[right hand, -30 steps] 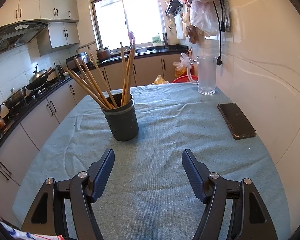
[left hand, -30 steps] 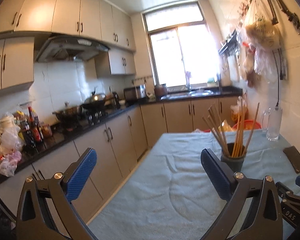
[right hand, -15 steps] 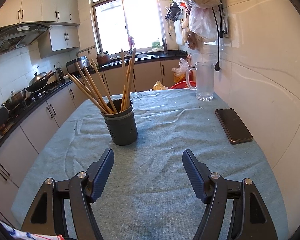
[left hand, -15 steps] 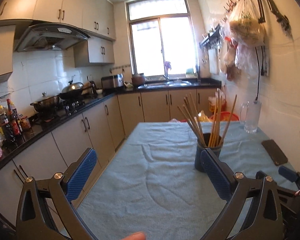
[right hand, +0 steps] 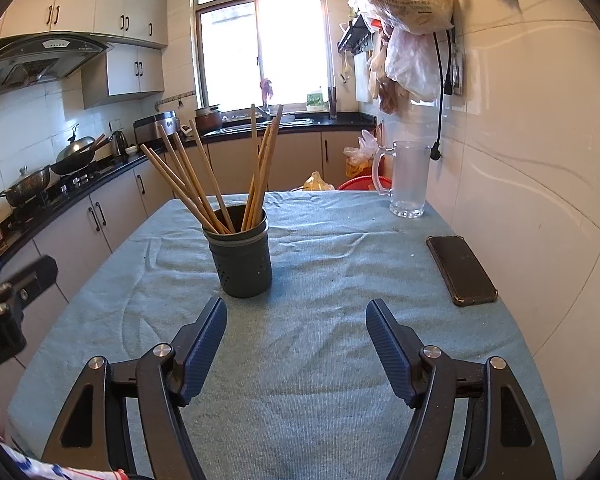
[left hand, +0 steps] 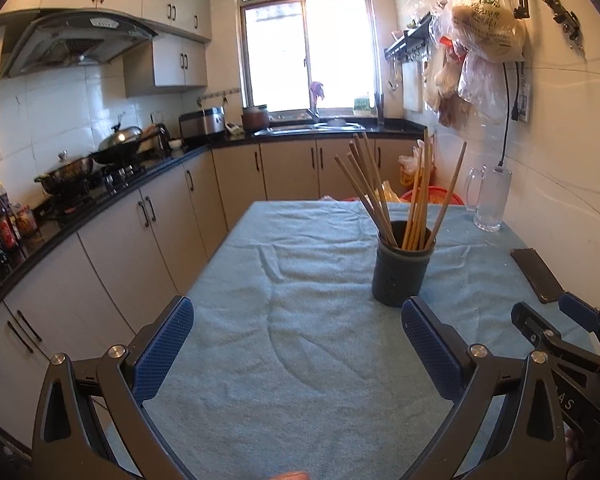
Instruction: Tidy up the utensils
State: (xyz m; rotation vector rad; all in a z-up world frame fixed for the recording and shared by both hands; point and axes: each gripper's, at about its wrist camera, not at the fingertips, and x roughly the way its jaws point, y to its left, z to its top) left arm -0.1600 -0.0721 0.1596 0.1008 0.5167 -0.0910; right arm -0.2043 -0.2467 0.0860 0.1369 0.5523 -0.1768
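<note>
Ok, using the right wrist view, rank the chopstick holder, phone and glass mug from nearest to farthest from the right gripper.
From the right gripper:
1. Chopstick holder, just ahead, slightly left.
2. Phone, off to the right by the wall.
3. Glass mug, at the table's far right end.

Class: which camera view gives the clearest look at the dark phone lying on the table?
The right wrist view: the whole phone lies unobstructed on the cloth. In the left wrist view it sits near the edge, foreshortened, its near end beside the right gripper.

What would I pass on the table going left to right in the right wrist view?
Chopstick holder with wooden chopsticks → glass pitcher → black phone, all on the blue tablecloth.
</note>
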